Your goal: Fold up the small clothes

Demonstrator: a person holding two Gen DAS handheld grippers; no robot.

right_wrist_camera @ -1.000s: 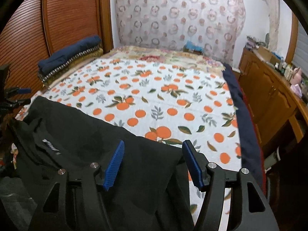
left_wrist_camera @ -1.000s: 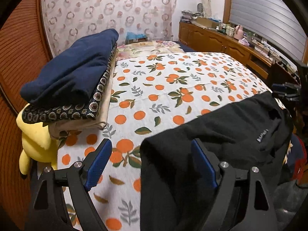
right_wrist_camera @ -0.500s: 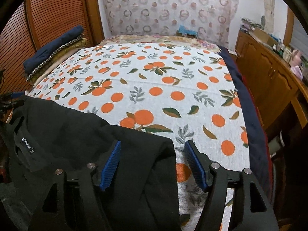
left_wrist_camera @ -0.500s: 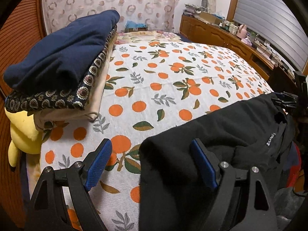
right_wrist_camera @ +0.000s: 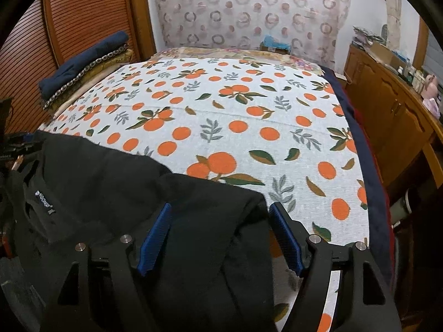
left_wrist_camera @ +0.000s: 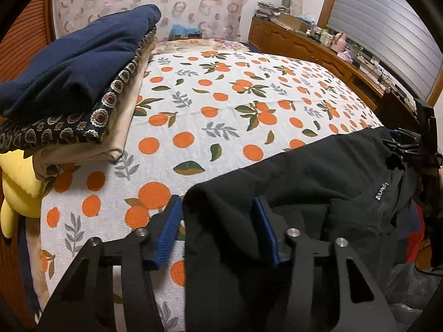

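Orange-print bedspread (left_wrist_camera: 221, 116) fills both my views. Nearest me, my left gripper (left_wrist_camera: 218, 221) has a corner of the black garment (left_wrist_camera: 318, 171) between its 2 blue pads, jaws partly apart. My right gripper (right_wrist_camera: 221, 229) straddles the opposite corner, jaws wide and unclamped. That garment lies across the bed's near edge. Farther left, a folded stack (left_wrist_camera: 74, 77) topped in navy sits above a yellow plush (left_wrist_camera: 19, 185). Beyond, a wooden dresser (left_wrist_camera: 304, 44) lines the wall.
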